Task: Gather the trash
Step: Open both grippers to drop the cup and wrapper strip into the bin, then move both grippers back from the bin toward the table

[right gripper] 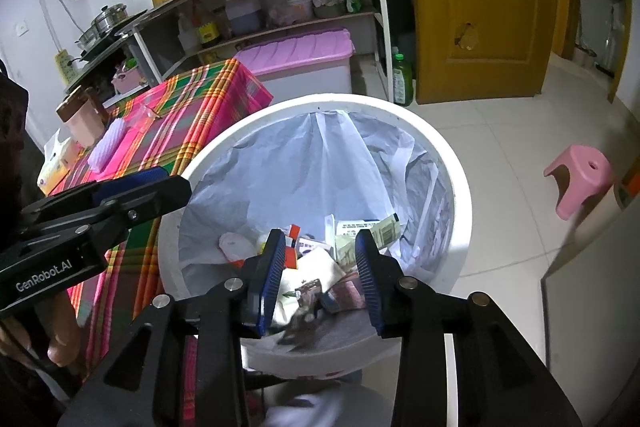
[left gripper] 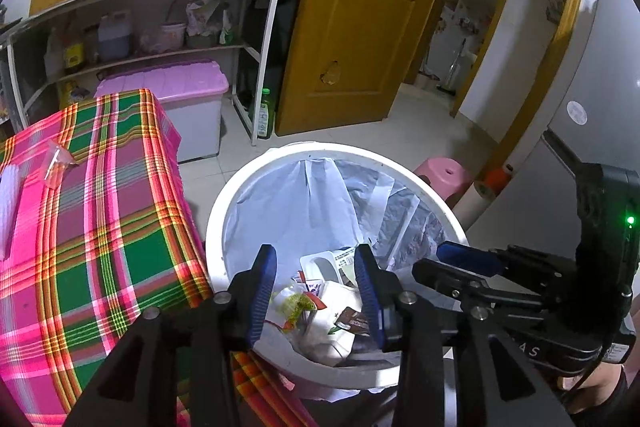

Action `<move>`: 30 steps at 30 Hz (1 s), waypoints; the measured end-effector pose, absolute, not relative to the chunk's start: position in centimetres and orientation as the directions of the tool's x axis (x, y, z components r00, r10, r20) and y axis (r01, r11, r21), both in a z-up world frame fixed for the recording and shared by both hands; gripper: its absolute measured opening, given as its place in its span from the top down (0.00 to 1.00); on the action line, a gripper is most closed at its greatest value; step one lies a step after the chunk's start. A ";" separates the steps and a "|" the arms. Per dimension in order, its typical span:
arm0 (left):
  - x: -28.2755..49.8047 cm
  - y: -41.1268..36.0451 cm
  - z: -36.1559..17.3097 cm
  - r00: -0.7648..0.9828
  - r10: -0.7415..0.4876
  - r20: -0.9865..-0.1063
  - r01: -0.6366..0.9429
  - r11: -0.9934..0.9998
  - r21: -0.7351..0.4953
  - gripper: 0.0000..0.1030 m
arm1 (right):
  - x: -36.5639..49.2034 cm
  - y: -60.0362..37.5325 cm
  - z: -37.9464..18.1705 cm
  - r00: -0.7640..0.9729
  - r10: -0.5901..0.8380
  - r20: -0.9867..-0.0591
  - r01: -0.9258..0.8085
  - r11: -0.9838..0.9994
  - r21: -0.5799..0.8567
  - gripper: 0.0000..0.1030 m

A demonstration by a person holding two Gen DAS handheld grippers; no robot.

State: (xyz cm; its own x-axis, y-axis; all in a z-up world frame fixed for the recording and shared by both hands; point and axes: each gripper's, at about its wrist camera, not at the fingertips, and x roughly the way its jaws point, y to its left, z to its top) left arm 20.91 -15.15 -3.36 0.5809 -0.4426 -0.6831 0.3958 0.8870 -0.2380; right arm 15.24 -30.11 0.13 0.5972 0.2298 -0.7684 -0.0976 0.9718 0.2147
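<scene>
Bin [right gripper: 224, 163] beside table [left gripper: 120, 227], lined, holding wrappers [right gripper: 320, 267] already. Both claws, left [left gripper: 316, 291] and right [right gripper: 320, 279], over bin, parted, empty. Left on table: clear wrapper [left gripper: 58, 163], likely next.

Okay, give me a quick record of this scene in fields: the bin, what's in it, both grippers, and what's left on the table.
bin: round white plastic trash bin with pale bag liner, on the tiled floor beside the table
contents: mixed wrappers and packets at the bottom
left gripper: open above the bin, nothing between its pads
right gripper: open above the bin, nothing between its pads
table: pink and green plaid tablecloth; clear plastic wrapper lies on it
</scene>
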 end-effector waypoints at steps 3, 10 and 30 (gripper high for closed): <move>20.5 -14.7 -3.0 0.586 -0.446 -0.676 0.391 0.887 -0.245 0.61 | 14.8 -29.8 0.7 0.607 0.232 -0.760 -0.104 0.971 0.214 0.64; 19.1 -13.2 -2.0 0.611 -0.439 -0.658 0.371 0.894 -0.252 0.61 | 13.9 -28.7 2.1 0.626 0.253 -0.738 -0.135 0.967 0.217 0.64; 14.3 -6.5 -0.6 0.685 -0.365 -0.631 0.258 0.931 -0.259 0.61 | 11.3 -23.1 3.9 0.615 0.380 -0.690 -0.285 0.924 0.255 0.64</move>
State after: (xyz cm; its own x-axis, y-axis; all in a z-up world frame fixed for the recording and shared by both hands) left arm 14.32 -6.47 -0.57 0.6847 -0.3653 -0.6307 0.2578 0.9308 -0.2592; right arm 11.32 -23.14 3.86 0.6153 0.3805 -0.6904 -0.2847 0.9240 0.2554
